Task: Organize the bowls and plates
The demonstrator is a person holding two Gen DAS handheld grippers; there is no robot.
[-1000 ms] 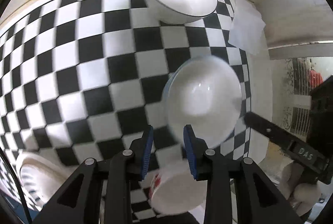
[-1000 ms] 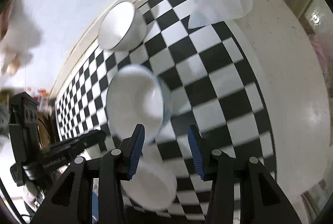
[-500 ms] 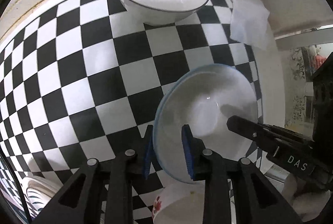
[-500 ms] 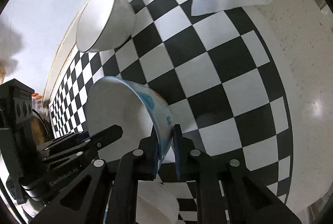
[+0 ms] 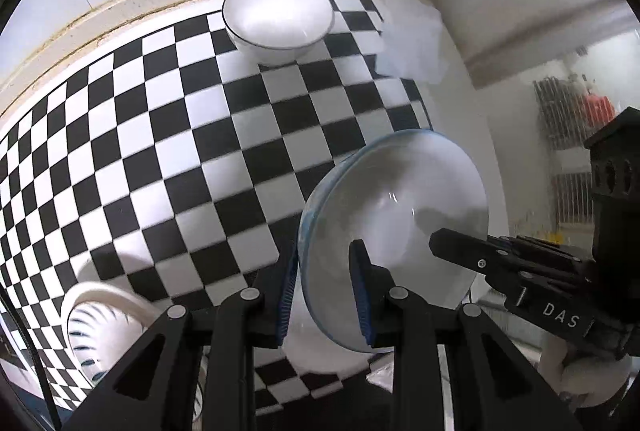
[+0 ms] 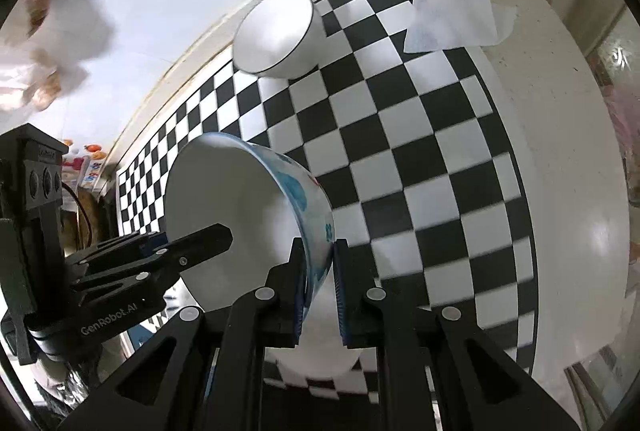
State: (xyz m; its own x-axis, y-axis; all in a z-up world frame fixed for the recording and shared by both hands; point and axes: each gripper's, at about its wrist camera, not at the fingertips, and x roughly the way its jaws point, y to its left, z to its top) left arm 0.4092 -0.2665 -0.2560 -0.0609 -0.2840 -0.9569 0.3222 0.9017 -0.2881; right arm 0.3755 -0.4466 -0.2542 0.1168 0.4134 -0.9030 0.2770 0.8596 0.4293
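Worktop (image 5: pixel 132 135) surface is a glossy black-and-white chequered covering over a pale stone-like slab, meeting a white wall at 12 o'clock.

Blue-patterned bowl (image 6: pixel 256 215) is glazed ceramic, round and deep, plain white inside with blue floral marks on its outer wall and a thin blue rim. It is held tilted above the worktop, its opening turned sideways. In the left wrist view it sits at 4 o'clock (image 5: pixel 396 227).

Right gripper (image 6: pixel 318 287): blue ribbed fingers (image 6: pixel 340 295) closed tight on the bowl's rim, one inside and one outside the wall. Left gripper (image 5: pixel 324 295): fingers straddle the opposite rim, one on each side; whether they press on it cannot be told.

White bowl (image 5: pixel 278 19) with a thin dark rim stands upright at 12 o'clock near the wall, well apart from the held bowl. Crumpled white paper towel (image 6: pixel 452 7) lies at 1 o'clock. Striped bowl (image 5: pixel 100 327), white with dark radial lines, rests at 8 o'clock.
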